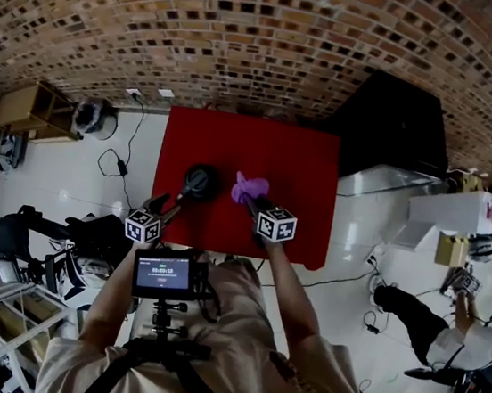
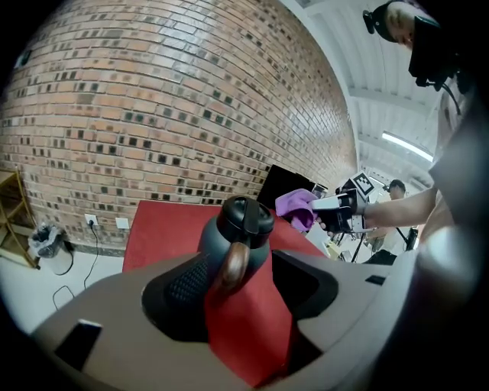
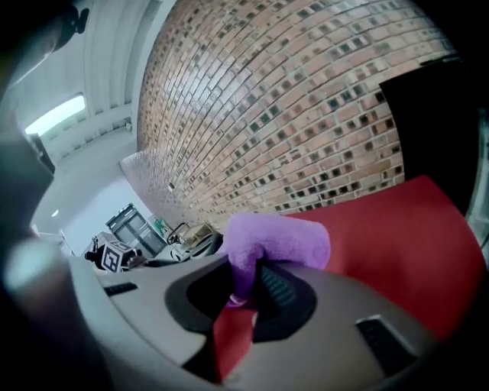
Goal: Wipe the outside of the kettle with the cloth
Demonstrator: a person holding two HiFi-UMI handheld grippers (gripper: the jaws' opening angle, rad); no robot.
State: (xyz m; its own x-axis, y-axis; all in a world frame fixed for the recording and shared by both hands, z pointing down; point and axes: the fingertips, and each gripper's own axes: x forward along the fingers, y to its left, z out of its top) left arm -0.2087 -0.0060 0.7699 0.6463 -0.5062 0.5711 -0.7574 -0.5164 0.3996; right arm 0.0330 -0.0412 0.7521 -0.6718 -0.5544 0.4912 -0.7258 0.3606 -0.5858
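Observation:
A dark kettle [image 1: 201, 181] with a black lid and a brown handle [image 2: 233, 263] stands on the red table [image 1: 304, 167], left of centre. My left gripper [image 1: 176, 202] reaches it from the near left. In the left gripper view its jaws [image 2: 248, 273] stand apart around the handle, which lies against the left pad, with red table showing between it and the right pad. My right gripper [image 1: 250, 199] hovers just right of the kettle, shut on a bunched purple cloth [image 1: 250, 184]. The cloth [image 3: 279, 240] bulges above the jaws [image 3: 244, 294].
A black cabinet [image 1: 391, 120] stands at the table's far right, against the brick wall [image 1: 250, 30]. A wooden shelf [image 1: 33, 109] and cables lie on the floor to the left. A person [image 1: 465, 341] sits at the right. A camera rig's screen [image 1: 164, 275] hangs at my chest.

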